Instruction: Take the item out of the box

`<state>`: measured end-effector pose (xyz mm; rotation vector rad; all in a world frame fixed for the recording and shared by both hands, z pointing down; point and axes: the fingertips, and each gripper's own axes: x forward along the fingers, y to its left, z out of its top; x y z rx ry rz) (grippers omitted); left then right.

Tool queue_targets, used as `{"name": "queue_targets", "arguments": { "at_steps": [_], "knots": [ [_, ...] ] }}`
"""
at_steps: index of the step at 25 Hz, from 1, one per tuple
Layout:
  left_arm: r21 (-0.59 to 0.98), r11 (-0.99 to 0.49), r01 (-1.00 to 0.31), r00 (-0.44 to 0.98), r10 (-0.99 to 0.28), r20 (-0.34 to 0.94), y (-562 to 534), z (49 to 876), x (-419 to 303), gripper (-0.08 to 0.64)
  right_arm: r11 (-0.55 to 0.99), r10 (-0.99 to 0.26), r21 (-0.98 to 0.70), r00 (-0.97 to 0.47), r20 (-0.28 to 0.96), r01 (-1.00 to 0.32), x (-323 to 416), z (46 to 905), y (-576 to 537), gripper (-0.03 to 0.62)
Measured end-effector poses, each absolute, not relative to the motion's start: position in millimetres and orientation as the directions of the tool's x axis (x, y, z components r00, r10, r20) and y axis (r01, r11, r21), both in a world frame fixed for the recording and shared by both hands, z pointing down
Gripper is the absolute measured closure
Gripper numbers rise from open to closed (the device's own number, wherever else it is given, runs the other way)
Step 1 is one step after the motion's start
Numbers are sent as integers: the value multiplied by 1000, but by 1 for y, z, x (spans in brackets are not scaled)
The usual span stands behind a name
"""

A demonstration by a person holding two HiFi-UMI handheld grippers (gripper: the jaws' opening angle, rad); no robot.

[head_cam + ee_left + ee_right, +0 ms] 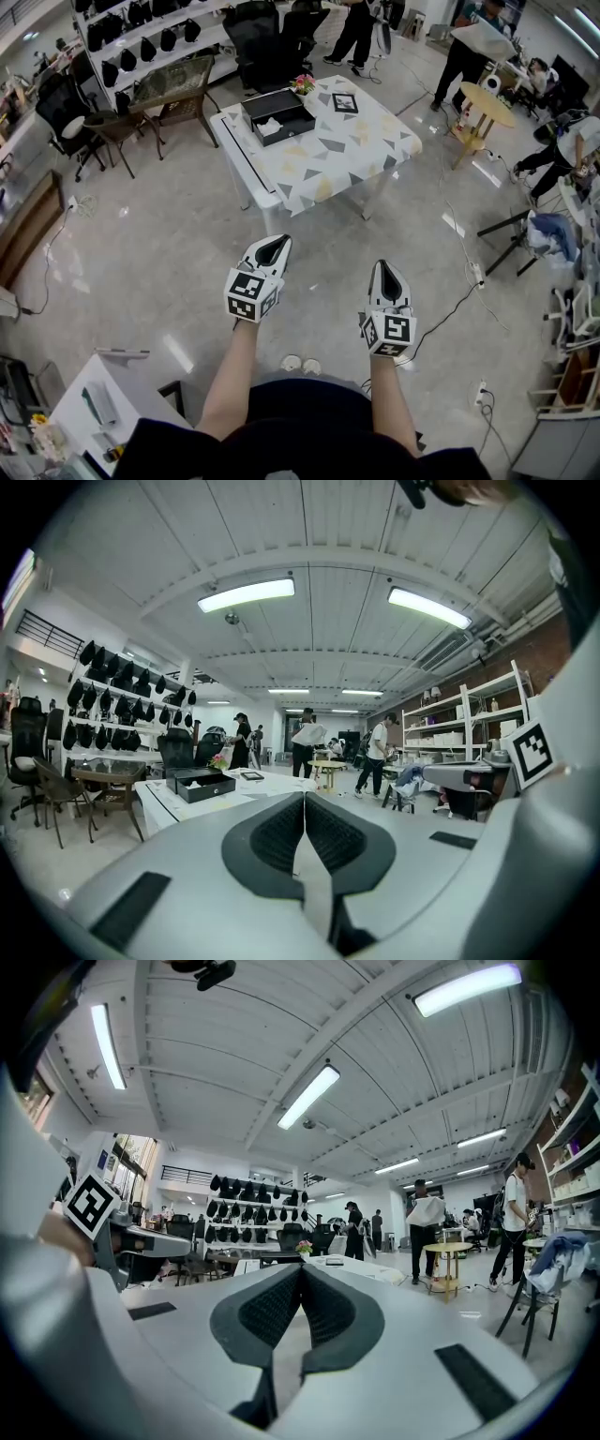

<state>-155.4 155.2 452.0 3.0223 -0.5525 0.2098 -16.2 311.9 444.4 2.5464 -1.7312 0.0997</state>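
An open black box point(277, 117) with something white point(270, 127) inside sits on the left part of a white table point(348, 150) with a triangle pattern, well ahead of me. The same black box point(198, 784) shows far off in the left gripper view. My left gripper point(277, 243) and right gripper point(385, 267) are held side by side over the floor, about a table's length short of the table. Both have their jaws shut with nothing between them, as my left gripper point(305, 799) and my right gripper point(301, 1270) show in their own views.
A small flower pot point(302, 84) and a marker card point(345, 103) share the table. A glass-topped table point(174, 82) and chairs stand at the left, a round wooden table point(486, 103) at the right. People point(466, 56) stand behind. Cables run over the floor point(169, 244).
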Motion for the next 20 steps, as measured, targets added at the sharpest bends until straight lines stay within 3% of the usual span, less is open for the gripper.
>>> {"name": "queue_targets", "arguments": {
  "at_steps": [6, 16, 20],
  "knots": [
    [59, -940, -335, 934, -324, 148, 159, 454, -155, 537, -367, -927, -3, 365, 89, -930, -17, 445, 313, 589],
    [75, -941, -331, 936, -316, 157, 159, 460, -160, 361, -371, -926, -34, 367, 90, -928, -20, 447, 313, 591],
    [66, -942, -329, 934, -315, 168, 157, 466, -164, 344, -373, -925, -36, 369, 93, -927, -21, 450, 310, 591]
  ]
}}
